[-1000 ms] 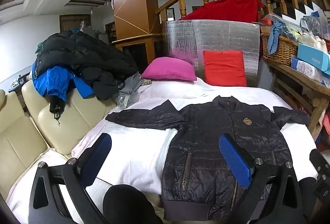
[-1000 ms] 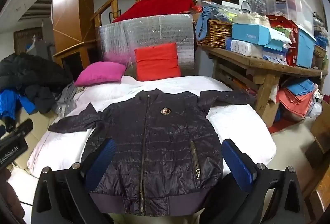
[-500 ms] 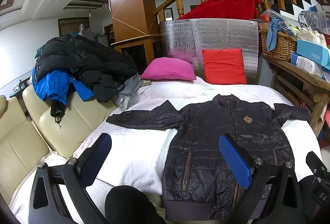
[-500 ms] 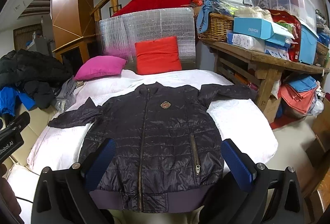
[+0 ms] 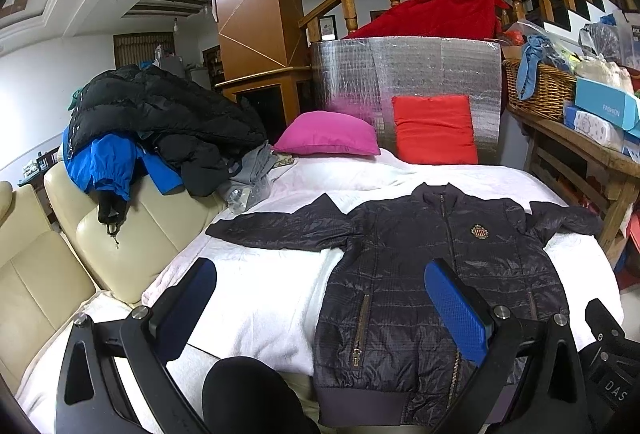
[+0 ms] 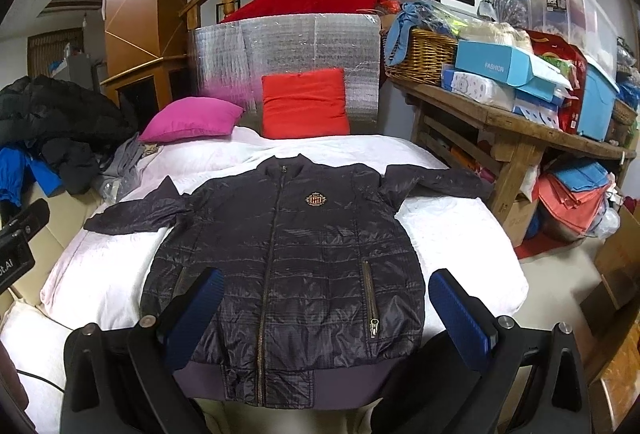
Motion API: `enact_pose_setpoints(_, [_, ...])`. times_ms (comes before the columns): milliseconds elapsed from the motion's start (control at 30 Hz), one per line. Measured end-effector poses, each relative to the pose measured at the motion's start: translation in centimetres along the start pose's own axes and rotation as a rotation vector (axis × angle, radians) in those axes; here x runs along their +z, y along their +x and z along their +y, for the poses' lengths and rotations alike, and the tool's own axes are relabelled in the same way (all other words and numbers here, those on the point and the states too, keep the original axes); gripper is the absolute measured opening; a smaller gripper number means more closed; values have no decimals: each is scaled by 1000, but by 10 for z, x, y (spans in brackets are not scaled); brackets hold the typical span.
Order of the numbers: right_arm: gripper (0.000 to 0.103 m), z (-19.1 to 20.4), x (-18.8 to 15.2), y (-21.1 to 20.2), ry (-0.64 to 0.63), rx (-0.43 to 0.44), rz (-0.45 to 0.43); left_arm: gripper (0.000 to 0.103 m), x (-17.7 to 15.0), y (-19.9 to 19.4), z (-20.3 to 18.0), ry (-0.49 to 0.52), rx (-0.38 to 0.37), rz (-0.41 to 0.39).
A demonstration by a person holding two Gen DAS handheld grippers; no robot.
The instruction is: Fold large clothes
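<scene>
Claws come first in both views: the left claw (image 5: pixel 320 308) and the right claw (image 6: pixel 326 310) both have their blue pads wide apart and hold nothing. Compared with one second ago, both cameras sit a little higher and further back, so more of the bed shows, while the garment itself has not moved. I judge that folding has not started and the person is only taking position.

Just beyond the claws lies the dark quilted zip-up jacket (image 6: pixel 288 258), flat and front side up on the white bed cover (image 5: pixel 264 298), hem nearest, both sleeves spread out to the sides. The first fold probably needs a sleeve brought inward.

Further away, a pink cushion (image 5: pixel 328 134) and a red cushion (image 5: pixel 434 128) rest at the head of the bed, apart from the collar. A pile of black and blue coats (image 5: pixel 140 126) lies on the cream sofa at the left, near the left sleeve tip. A cluttered wooden surface (image 6: pixel 516 142) stands close to the right sleeve end and may crowd that side.
</scene>
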State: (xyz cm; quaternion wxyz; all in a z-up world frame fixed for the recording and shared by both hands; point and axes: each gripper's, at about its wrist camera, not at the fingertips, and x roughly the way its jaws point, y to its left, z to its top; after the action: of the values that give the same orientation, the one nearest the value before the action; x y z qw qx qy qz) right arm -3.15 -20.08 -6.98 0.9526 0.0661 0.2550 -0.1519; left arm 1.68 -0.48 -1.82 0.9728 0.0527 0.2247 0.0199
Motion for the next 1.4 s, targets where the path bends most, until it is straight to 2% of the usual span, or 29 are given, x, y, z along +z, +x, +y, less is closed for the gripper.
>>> enact_pose_setpoints(1400, [103, 7, 0, 4, -13, 8, 20, 103, -6, 2, 5, -7, -1, 7])
